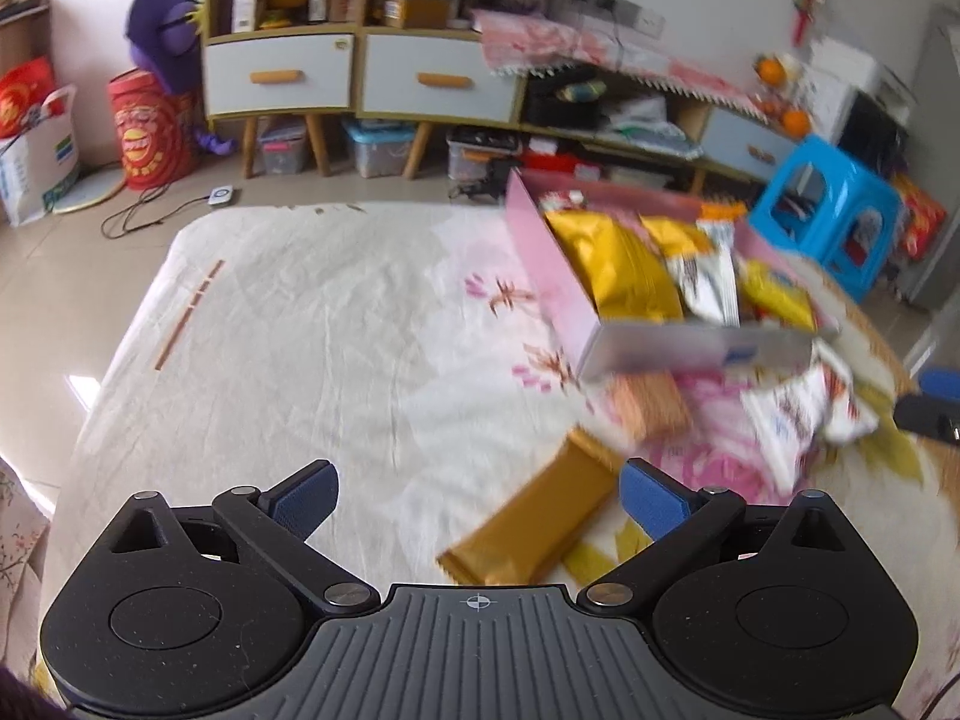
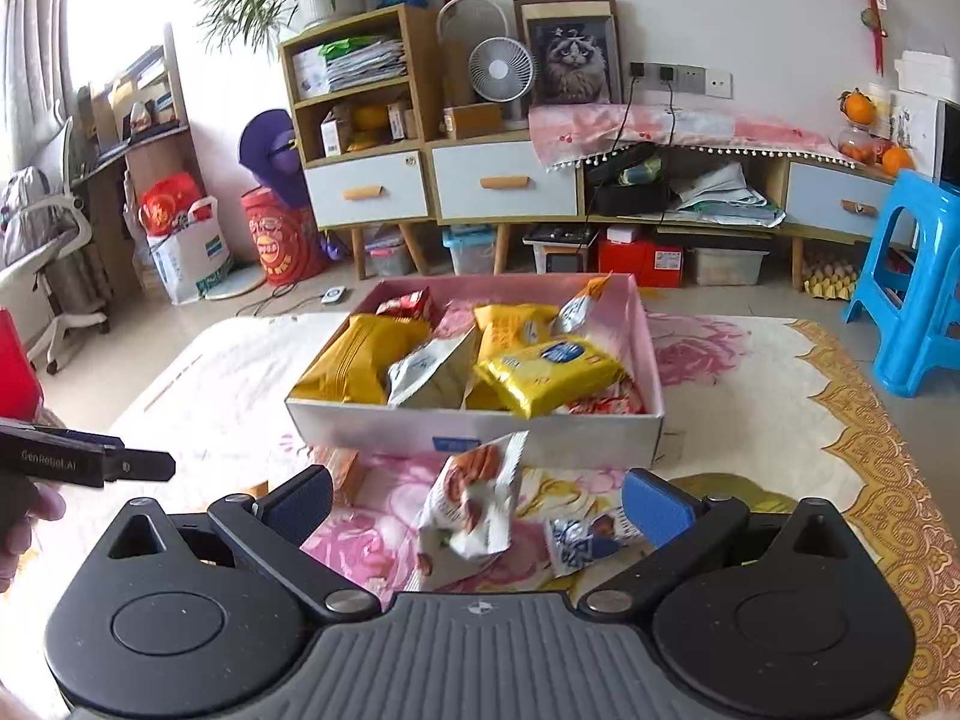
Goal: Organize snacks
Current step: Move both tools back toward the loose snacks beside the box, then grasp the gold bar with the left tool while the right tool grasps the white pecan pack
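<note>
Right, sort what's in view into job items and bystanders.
Job:
pink box
yellow packets inside it
white nut packet
small blue-white packet
gold bar packet

Bystanders:
blue stool
desk fan
cat picture
red drum

Bright daylight, left-window glare, fisheye edges, left view motion-blurred

You see the pink cardboard box (image 2: 474,426) of snack packets on the counter (image 2: 750,420); before it lies a white crinkly packet (image 2: 468,510).
</note>
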